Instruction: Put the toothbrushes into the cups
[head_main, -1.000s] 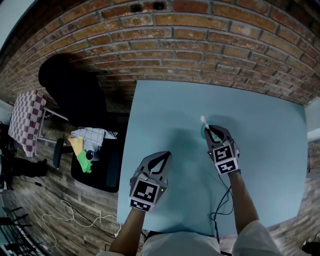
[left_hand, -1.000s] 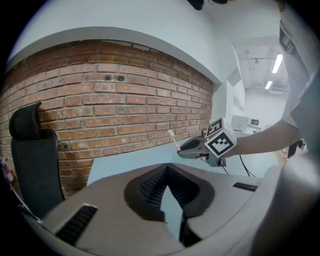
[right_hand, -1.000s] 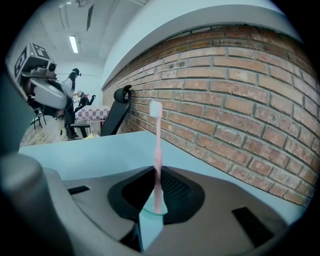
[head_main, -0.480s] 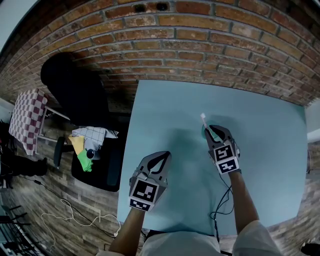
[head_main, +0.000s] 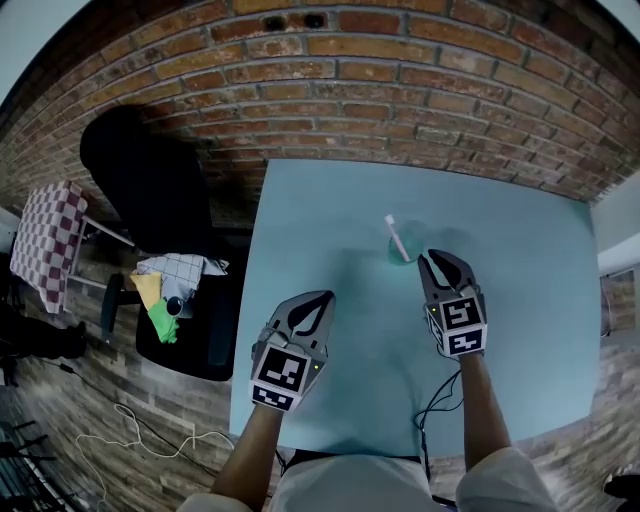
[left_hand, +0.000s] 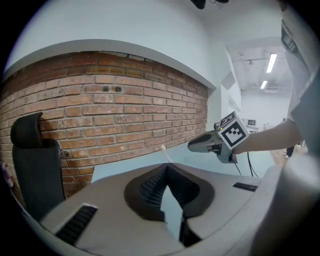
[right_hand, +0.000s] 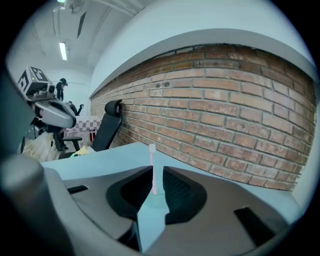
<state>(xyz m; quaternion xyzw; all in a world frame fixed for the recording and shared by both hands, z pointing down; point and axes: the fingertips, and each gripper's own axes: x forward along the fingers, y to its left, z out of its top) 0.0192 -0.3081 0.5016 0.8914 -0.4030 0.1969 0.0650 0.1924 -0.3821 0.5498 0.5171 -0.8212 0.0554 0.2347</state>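
Off to my far left, a red-and-white checked cloth covers something on the wooden floor, and a black chair stands against the brick wall. A checked rag lies heaped on its seat with yellow and green bits. Nothing stands between my grippers and the pale blue table, which is smooth and bare near me.

My left gripper hovers over the table's near left part. Its ribbed dark pads meet at the tips and hold nothing.

Farther along, past the middle, stands a translucent teal cup with a pink toothbrush leaning in it, white head up. My right gripper sits just beside the cup on its near right, not touching. Its jaws are parted by a narrow slot and grip nothing.

From the head view the cup is only a small round rim. The right gripper view looks through the slot and shows the toothbrush's slim shaft rising from the cup. The left gripper view shows only the brush tip above my joined pads, with the right gripper and its marker cube off to the right.
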